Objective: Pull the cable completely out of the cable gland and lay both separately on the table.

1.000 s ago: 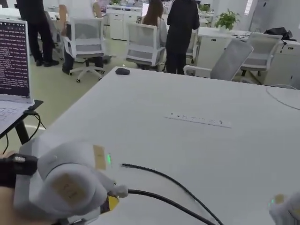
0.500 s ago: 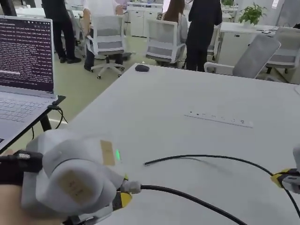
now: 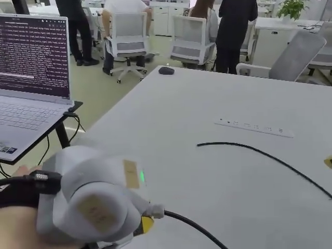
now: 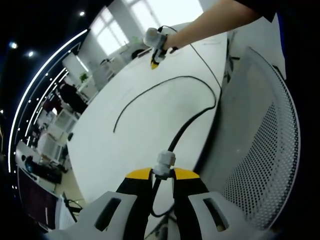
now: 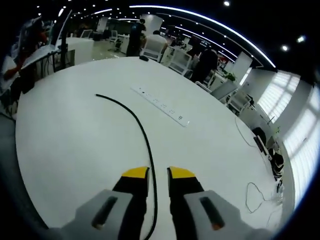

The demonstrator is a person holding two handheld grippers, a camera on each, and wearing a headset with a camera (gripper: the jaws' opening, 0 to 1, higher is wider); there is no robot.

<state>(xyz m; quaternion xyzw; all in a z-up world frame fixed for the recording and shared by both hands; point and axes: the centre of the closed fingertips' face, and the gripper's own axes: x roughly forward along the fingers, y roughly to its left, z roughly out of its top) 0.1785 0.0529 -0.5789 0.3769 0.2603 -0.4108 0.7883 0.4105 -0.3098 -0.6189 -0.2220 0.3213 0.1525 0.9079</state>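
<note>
The right tongs have drawn farther from the left tongs, dragging the cable's free end away across the surface.

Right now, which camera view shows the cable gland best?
The left gripper view: the cable gland sits centred in the left gripper, with the cable leaving it. The head view catches its tip beside the gripper body. The right gripper view looks along the cable.

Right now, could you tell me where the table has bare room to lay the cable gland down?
Bare tabletop lies between the mouse and the power strip, and again between the free end of the cable and the left gripper. It is crowded along the near edge, where the cable runs from the cable gland toward the right gripper.
</note>
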